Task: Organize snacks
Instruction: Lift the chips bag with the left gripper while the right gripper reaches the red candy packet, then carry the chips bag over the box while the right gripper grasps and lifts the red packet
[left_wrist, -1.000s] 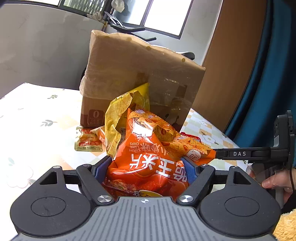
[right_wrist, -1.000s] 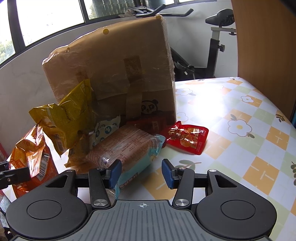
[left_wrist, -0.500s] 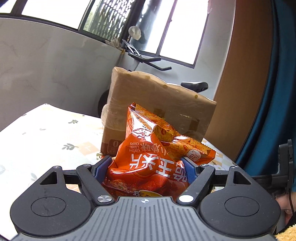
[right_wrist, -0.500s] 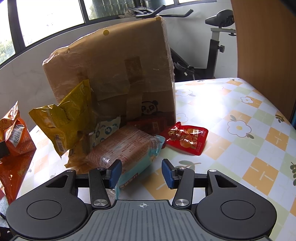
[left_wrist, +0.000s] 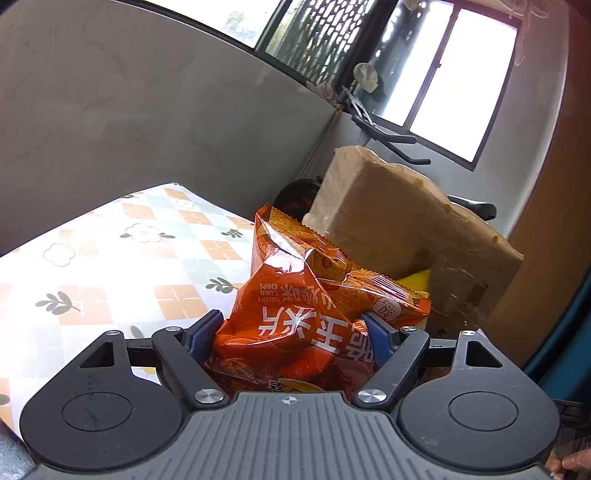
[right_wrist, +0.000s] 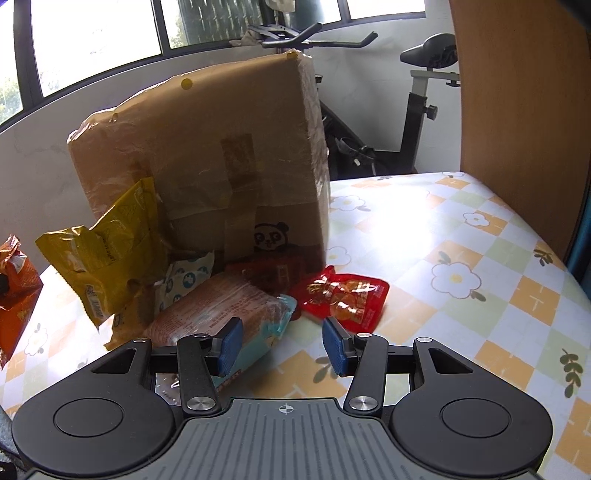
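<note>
Your left gripper (left_wrist: 291, 332) is clamped on an orange bag of corn chips (left_wrist: 295, 317): both blue pads press into the bag's sides, and the bag fills the lower centre of the left wrist view, its crimped top edge pointing up toward the middle of the frame. In the right wrist view the same bag shows only as an orange sliver at the far left edge, held clear of the table.

Your right gripper (right_wrist: 282, 343) holds nothing. Its blue pads stand apart with bare tablecloth between them, low in the centre of that frame. The left pad sits just in front of a clear-wrapped pack with a light blue end (right_wrist: 229, 314), which lies on the table; whether the pad touches it you cannot tell.

The remaining snacks are piled at the foot of a taped cardboard box with a panda print (right_wrist: 207, 166), which stands upright in the upper centre of the right wrist view. A yellow snack bag (right_wrist: 107, 251) leans against the box at centre left. A small white-and-blue packet (right_wrist: 186, 277) sits between the yellow bag and the clear-wrapped pack. A red packet (right_wrist: 343, 295) lies flat on the flowered tablecloth (right_wrist: 461, 258), just right of the pile and below the box's lower right corner.

A fingertip (left_wrist: 576, 461) shows at the lower right corner of the left wrist view.
</note>
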